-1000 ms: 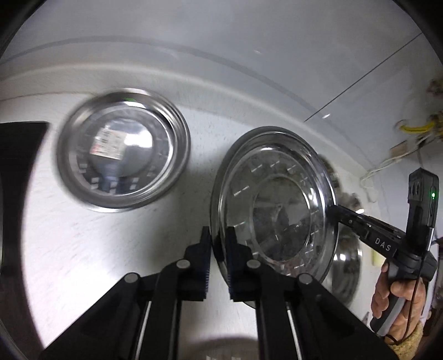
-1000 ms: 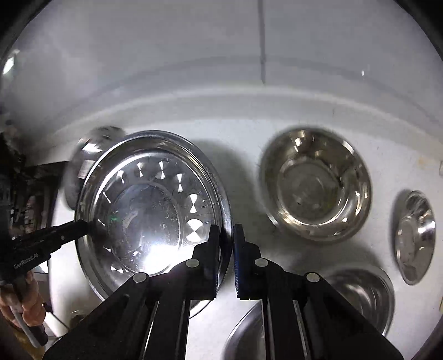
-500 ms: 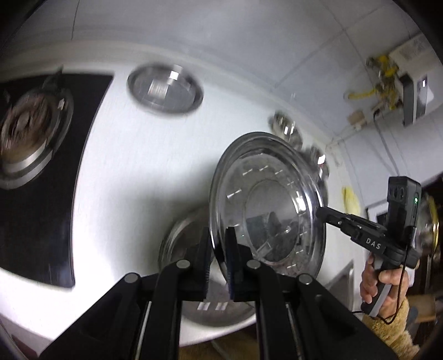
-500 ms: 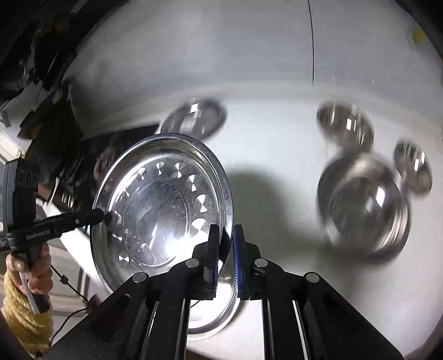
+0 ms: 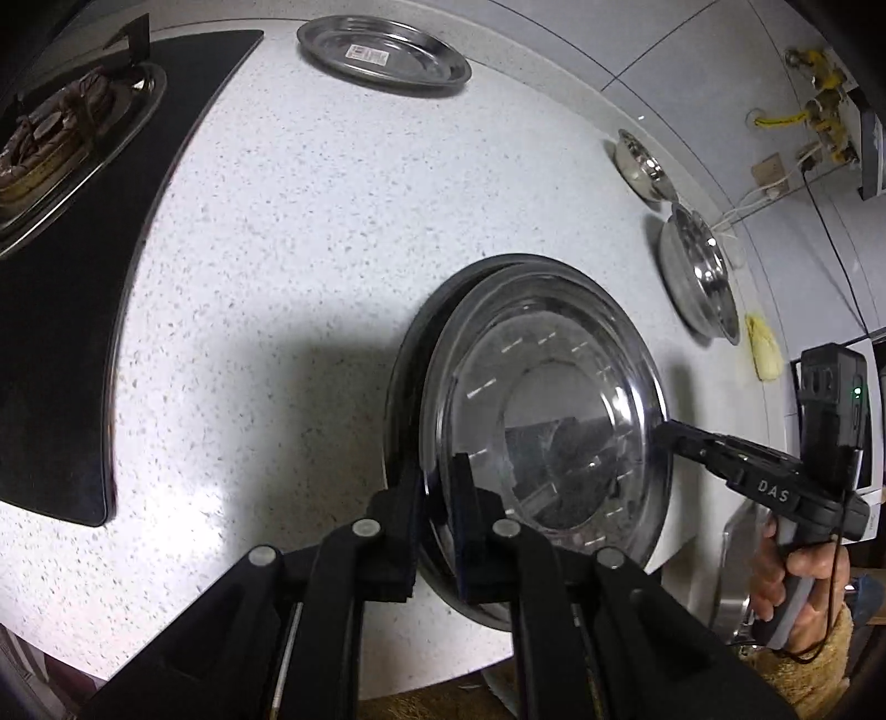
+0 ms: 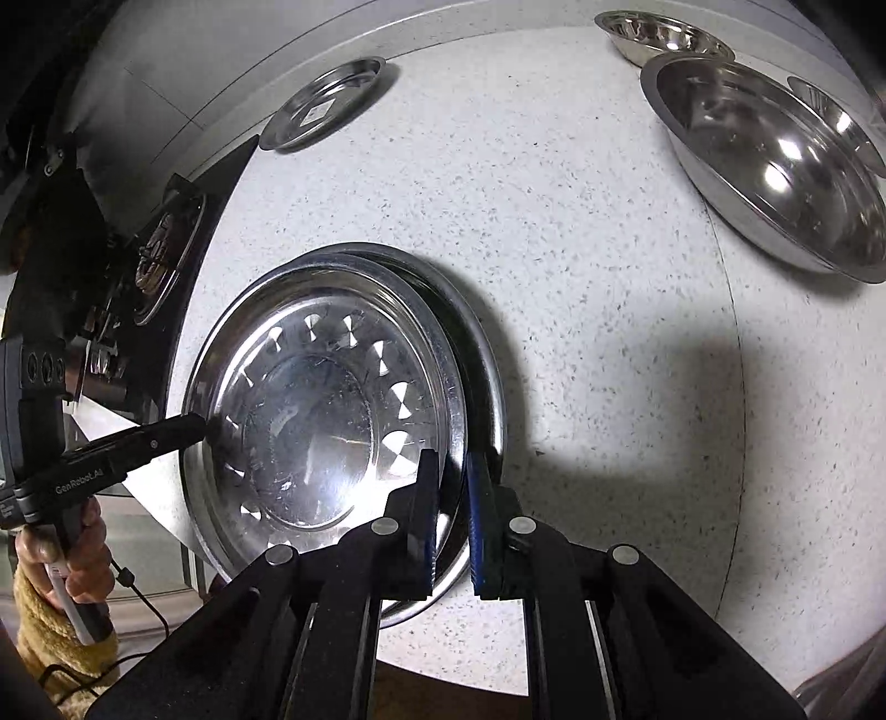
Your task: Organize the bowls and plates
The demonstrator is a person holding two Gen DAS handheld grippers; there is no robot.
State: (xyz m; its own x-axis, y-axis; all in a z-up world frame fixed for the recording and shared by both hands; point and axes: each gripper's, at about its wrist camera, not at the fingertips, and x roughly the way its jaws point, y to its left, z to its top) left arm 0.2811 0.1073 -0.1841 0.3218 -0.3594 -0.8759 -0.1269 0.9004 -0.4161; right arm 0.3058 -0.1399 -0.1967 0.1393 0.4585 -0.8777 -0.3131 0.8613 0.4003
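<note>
**Inspector:** Since the earlier frame, both hands have carried the held plate (image 5: 545,421) across and down; it hangs close above a second plate (image 6: 487,387) lying on the white speckled surface (image 5: 310,232), where a second ago there was only bare surface behind it.

**Clerk:** Landmark for the record?

**Inspector:** The lower plate. Taking things largest first: the black hob (image 5: 83,266) lies well to its left in the left wrist view. The large bowl (image 6: 775,166) sits well apart toward the wall, with a smaller bowl (image 6: 664,36) just behind that. A labelled flat plate (image 5: 382,55) lies farther off near the wall, beside the hob's far corner.

**Clerk:** Grips?

**Inspector:** The left gripper (image 5: 440,498) has its jaws pinching the held plate's near rim. The right gripper (image 6: 448,498) pinches the opposite rim, jaws pressed tight on the metal. The plate is tilted, not yet seated, and sits slightly off-centre of the lower plate.

**Clerk:** Step in hand?

**Inspector:** Stacking, in my judgement: plate onto plate, nearly complete. The next move calls for levelling the held plate, centring it over the lower rim, lowering until it nests, then letting both sets of jaws go together so neither side drops first.
</note>
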